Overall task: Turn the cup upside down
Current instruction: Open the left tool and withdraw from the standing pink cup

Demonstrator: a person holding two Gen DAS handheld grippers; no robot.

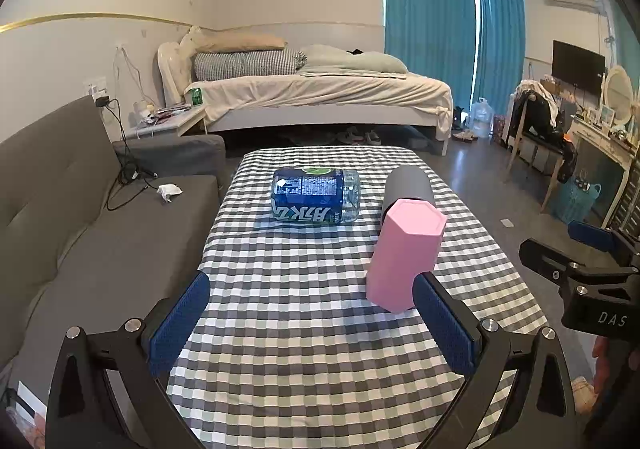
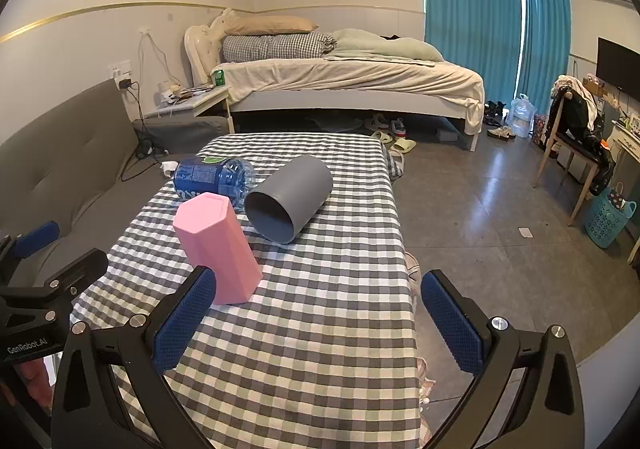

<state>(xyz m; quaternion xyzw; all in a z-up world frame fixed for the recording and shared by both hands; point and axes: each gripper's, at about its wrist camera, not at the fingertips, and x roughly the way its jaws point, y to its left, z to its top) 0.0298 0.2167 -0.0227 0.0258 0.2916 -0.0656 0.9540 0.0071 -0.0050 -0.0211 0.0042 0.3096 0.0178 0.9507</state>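
A bedroom with teal curtains and a bed lies behind a tabletop covered in gray-and-white checked cloth. The pink hexagonal cup stands on it, closed end up, near the middle. Just behind it a gray cup lies on its side, mouth open toward the front, beside a toppled blue-labelled water bottle whose print I can't read. The left hand-held gripper and the right hand-held gripper both hang spread wide, holding nothing. One body reads "GenRobot.AI".
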